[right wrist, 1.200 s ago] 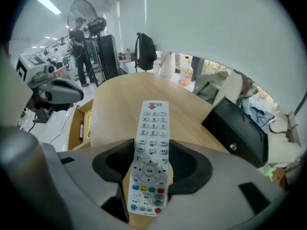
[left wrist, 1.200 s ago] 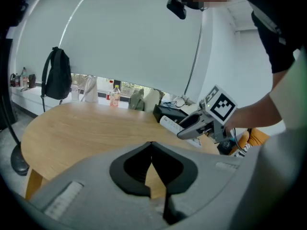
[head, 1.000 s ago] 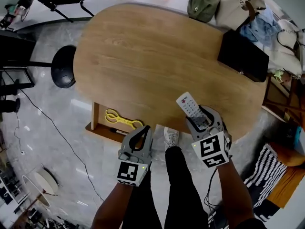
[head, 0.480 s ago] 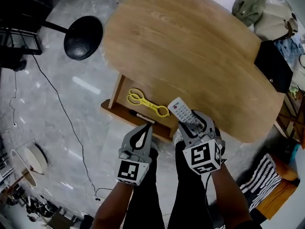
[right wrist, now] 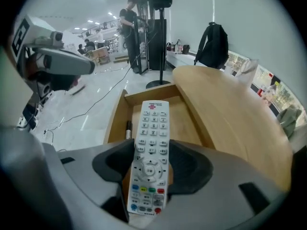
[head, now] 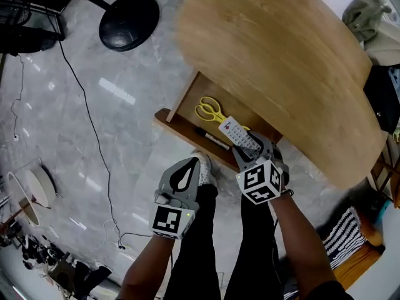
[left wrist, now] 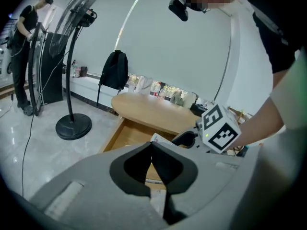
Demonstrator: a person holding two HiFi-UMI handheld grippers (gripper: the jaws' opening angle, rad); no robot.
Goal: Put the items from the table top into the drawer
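White remote (right wrist: 149, 152) gripped across its lower half by my right gripper (right wrist: 151, 171), whose jaws stand wide and press on its two long edges; the keypad faces up and the upper half juts out ahead of the jaws. A second ago this same grip hung over the table (head: 281, 49) edge, with the drawer (head: 181, 114) off to the left of the jaws. Now the open drawer lies directly ahead of and below them, and the remote's tip is over its floor. Yellow scissors (head: 209, 110) lie just beyond the tip, and a pen (head: 209, 138) lies to the left of the right jaws, along the near wall. My left gripper (left wrist: 152, 159) has travelled alongside; its jaws are closed on each other with nothing between them, short of the drawer front. I read the carry as nearly complete: the remaining step appears to be lowering the remote to a bare patch of drawer floor, right of the pen, and parting the jaws.
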